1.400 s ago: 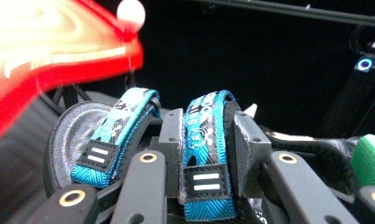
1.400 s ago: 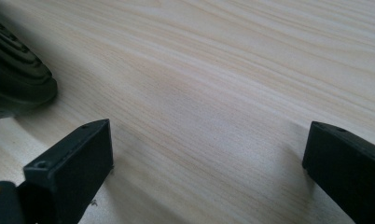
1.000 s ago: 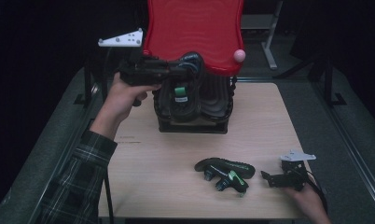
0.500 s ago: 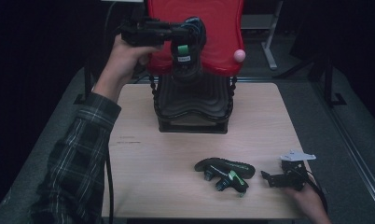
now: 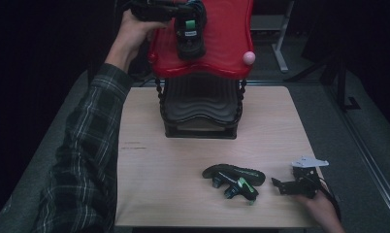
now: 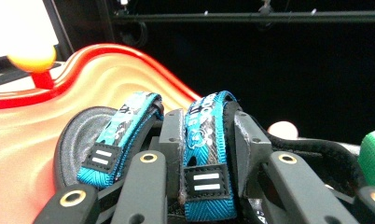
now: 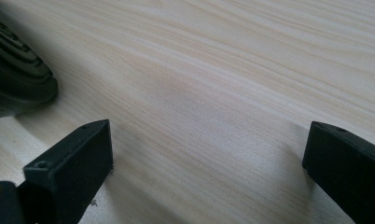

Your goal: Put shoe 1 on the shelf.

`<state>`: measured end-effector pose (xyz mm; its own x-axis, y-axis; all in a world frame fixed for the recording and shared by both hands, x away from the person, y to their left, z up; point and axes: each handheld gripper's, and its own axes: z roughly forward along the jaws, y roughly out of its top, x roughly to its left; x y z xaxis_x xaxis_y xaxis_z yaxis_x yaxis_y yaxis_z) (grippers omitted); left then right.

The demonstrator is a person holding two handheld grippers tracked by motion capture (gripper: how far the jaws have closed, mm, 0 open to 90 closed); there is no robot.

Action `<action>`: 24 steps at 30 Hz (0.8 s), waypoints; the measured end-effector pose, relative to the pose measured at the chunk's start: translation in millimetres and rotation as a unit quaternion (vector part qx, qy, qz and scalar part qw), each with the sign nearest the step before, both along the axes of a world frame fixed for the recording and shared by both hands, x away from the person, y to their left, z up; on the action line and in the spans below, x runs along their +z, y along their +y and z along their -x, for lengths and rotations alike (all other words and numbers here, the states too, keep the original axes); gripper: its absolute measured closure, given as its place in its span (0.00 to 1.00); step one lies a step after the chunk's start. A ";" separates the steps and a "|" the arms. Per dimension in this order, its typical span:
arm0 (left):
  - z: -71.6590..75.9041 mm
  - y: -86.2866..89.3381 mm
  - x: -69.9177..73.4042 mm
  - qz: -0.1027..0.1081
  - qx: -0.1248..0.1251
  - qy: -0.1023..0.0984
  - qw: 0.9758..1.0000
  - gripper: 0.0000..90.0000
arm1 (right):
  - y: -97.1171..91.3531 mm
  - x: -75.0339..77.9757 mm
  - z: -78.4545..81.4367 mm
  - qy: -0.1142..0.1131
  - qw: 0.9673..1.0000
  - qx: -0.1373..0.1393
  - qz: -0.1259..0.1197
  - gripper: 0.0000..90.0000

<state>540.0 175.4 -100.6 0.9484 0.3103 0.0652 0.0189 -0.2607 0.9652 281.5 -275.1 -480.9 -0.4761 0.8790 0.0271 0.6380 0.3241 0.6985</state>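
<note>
Red plastic shelf top (image 5: 217, 48) on a black ribbed rack (image 5: 200, 104), standing at the far middle of a pale wood table (image 5: 149, 165). Small pink ball (image 5: 249, 58) at the shelf's right front corner.

Left gripper (image 5: 183, 12) held high over the shelf top, arm in a plaid sleeve (image 5: 86, 160) reaching up from lower left. It carries a black sandal (image 5: 190, 31) with a green tab, toe hanging toward the camera, over the red surface. Cannot tell from the high view whether the sandal touches the shelf.

Left gripper view: jaws pressed in on a blue woven strap (image 6: 206, 154) of the sandal (image 6: 83, 135), one black pad (image 6: 174, 140) on each side of it. A second blue strap (image 6: 122, 135) lies just beside, outside the jaws. Red shelf top (image 6: 31, 149) below and to the left; an orange-looking ball (image 6: 31, 58) at upper left, a pale ball (image 6: 282, 129) behind the sandal. Green tab (image 6: 374, 158) at right edge.

Second sandal (image 5: 234, 178) lies on its side on the near part of the table, green tab showing.

Right gripper (image 5: 292, 186) rests low at the near right of the table, just beside that sandal, not touching it. Right gripper view: jaws spread wide, bare wood (image 7: 213, 93) between them, dark ribbed sole edge (image 7: 17, 79) at upper left.
</note>
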 end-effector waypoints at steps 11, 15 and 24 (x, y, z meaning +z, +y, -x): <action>-18.0 -0.9 0.5 -0.021 0.003 -0.016 1.000 0.76 | -0.6 -0.1 -0.8 -0.001 1.000 0.001 0.000 0.01; -15.4 -1.4 -5.4 -0.030 -0.004 -0.017 0.999 0.76 | -0.5 -0.1 -0.7 -0.001 1.000 0.001 0.000 0.01; -12.9 -2.9 -13.9 -0.018 -0.001 -0.009 1.000 0.70 | -0.4 -0.1 -0.6 0.000 1.000 0.000 0.001 0.01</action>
